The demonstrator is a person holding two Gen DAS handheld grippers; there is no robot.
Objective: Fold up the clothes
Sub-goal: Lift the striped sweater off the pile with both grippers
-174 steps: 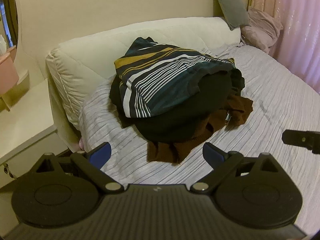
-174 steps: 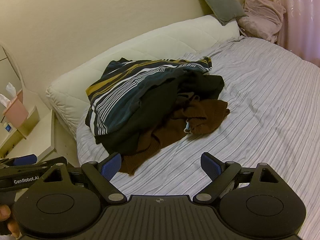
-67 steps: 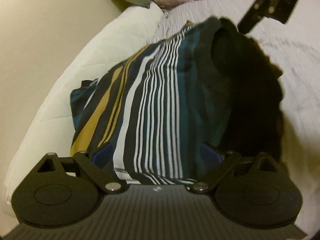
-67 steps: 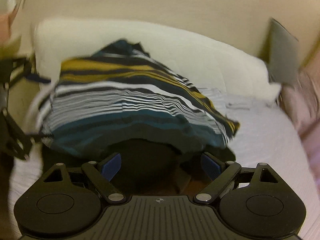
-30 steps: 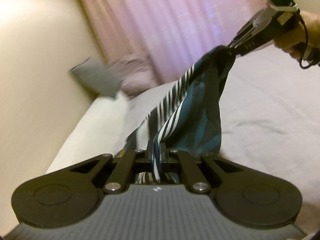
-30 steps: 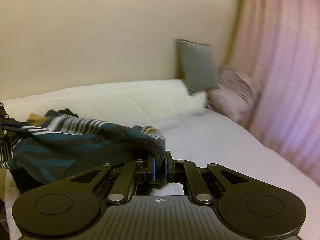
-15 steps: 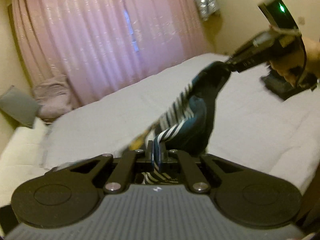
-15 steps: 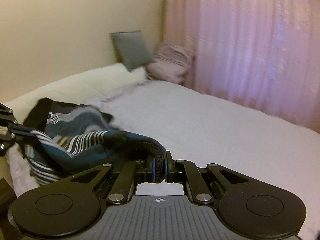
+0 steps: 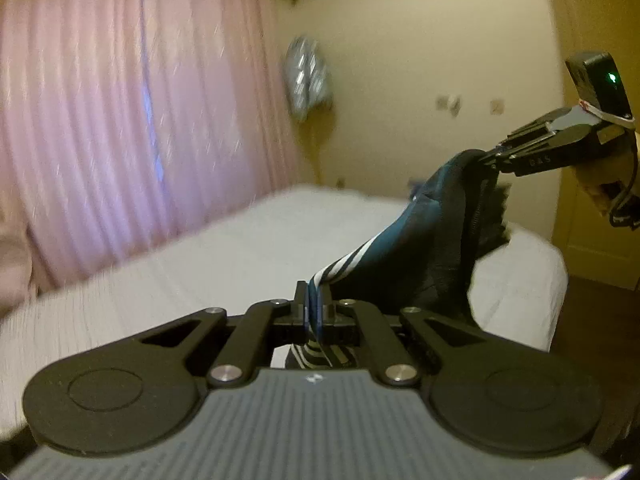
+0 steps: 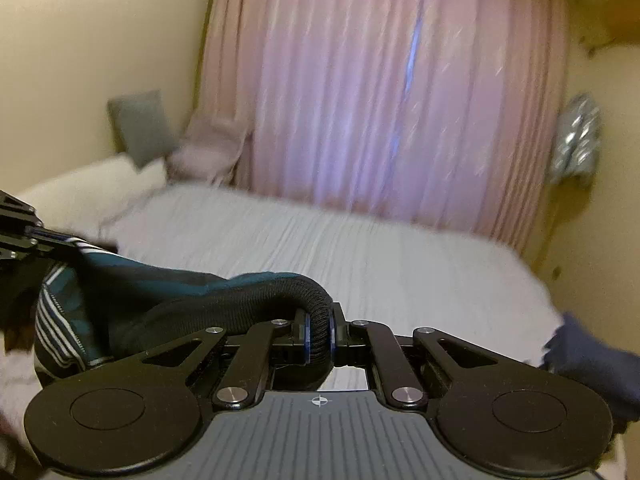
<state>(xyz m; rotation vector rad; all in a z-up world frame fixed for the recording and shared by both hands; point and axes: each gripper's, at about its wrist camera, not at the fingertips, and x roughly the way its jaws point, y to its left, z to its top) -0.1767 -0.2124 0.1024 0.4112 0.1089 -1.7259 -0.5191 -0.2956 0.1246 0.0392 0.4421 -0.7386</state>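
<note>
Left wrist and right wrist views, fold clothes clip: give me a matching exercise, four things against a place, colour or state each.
Things:
1. left gripper
2. right gripper
3. curtain
4. grey cushion

Descriptions:
A. pink, behind the bed
B. shut on the thick black ribbed edge of the striped garment
C. propped against the wall at the head of the bed
D. shut on a thin white-striped edge of the garment

Pairs: 1-D, 2-B, 3-A, 4-C

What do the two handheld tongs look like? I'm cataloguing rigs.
Both tongs, left and right, are black, with blue pads, silver pivot pins, two round discs and a ribbed grey body. Seen from the left, the right one carries a box with a green light and a black cable.
</note>
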